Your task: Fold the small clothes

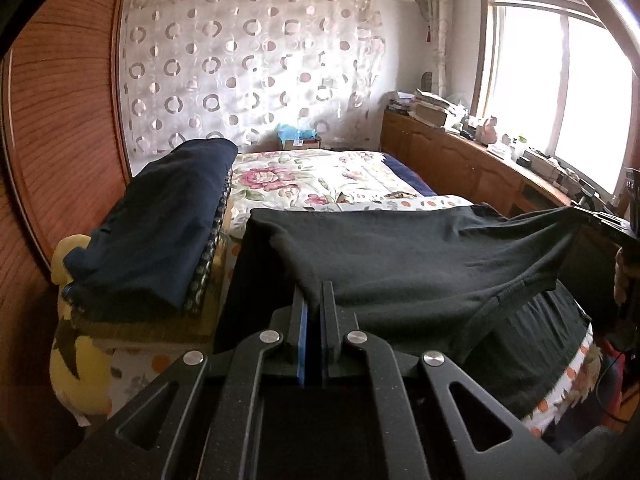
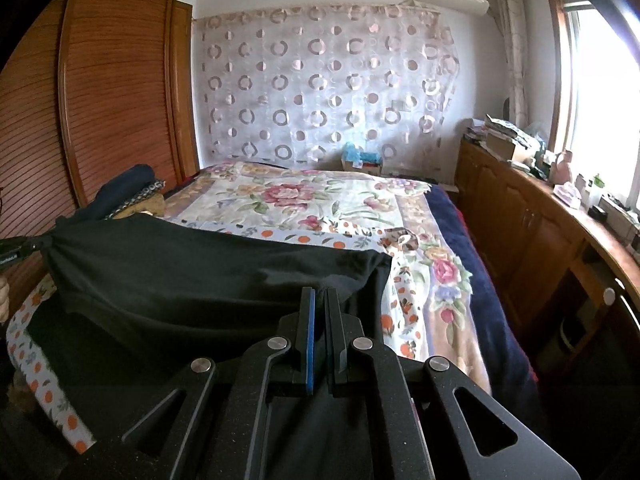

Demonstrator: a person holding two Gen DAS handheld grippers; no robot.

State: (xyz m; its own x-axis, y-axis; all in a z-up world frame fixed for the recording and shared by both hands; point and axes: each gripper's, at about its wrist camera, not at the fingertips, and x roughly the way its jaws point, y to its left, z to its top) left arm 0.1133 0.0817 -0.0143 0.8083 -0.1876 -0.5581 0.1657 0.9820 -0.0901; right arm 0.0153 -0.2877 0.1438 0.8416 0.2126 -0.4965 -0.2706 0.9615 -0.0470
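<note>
A black garment (image 1: 400,256) is stretched between my two grippers over the near end of the bed. My left gripper (image 1: 315,292) is shut on its near left corner. My right gripper (image 2: 320,298) is shut on the other near corner of the black garment (image 2: 192,268). The cloth is lifted at both held corners and sags in the middle. In the left wrist view the right gripper (image 1: 612,220) shows at the far right edge, pinching the cloth. In the right wrist view the left gripper (image 2: 16,250) shows at the far left edge.
A pile of folded dark blue clothes (image 1: 160,220) lies on the bed's left side, above a yellow plush toy (image 1: 76,352). The floral bedspread (image 2: 320,200) covers the bed. A wooden wardrobe (image 2: 112,92) stands left. A cluttered wooden cabinet (image 2: 532,216) runs under the window at right.
</note>
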